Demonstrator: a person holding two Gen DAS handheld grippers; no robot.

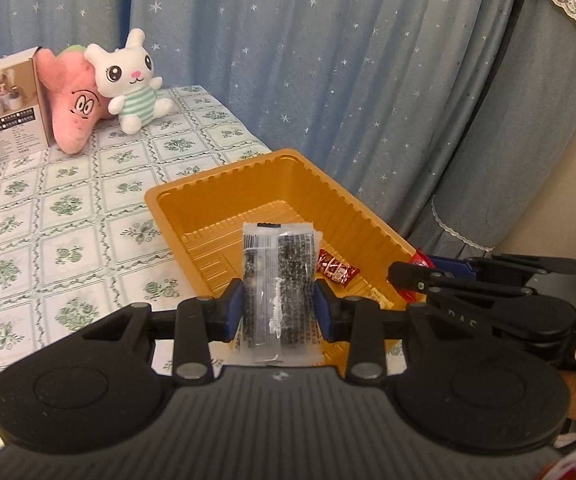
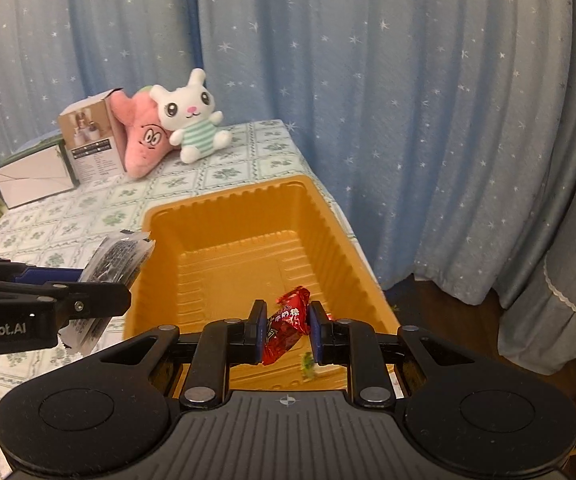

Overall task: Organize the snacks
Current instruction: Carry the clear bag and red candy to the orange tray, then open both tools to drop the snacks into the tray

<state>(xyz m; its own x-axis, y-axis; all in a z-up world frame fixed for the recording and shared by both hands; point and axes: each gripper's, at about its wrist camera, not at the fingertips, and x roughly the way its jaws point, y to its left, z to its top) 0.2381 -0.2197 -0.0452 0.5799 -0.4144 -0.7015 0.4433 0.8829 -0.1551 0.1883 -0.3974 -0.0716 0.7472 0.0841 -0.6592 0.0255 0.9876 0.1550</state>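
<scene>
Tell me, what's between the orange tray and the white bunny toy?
Only bare flowered tablecloth between the tray and the bunny; the right wrist view shows it best.

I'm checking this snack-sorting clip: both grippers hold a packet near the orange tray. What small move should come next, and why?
Probably open the right gripper: its red candy already hangs over the orange tray, which holds few snacks. The left gripper, shut on the clear dark packet, sits nearer the tray's edge.
</scene>
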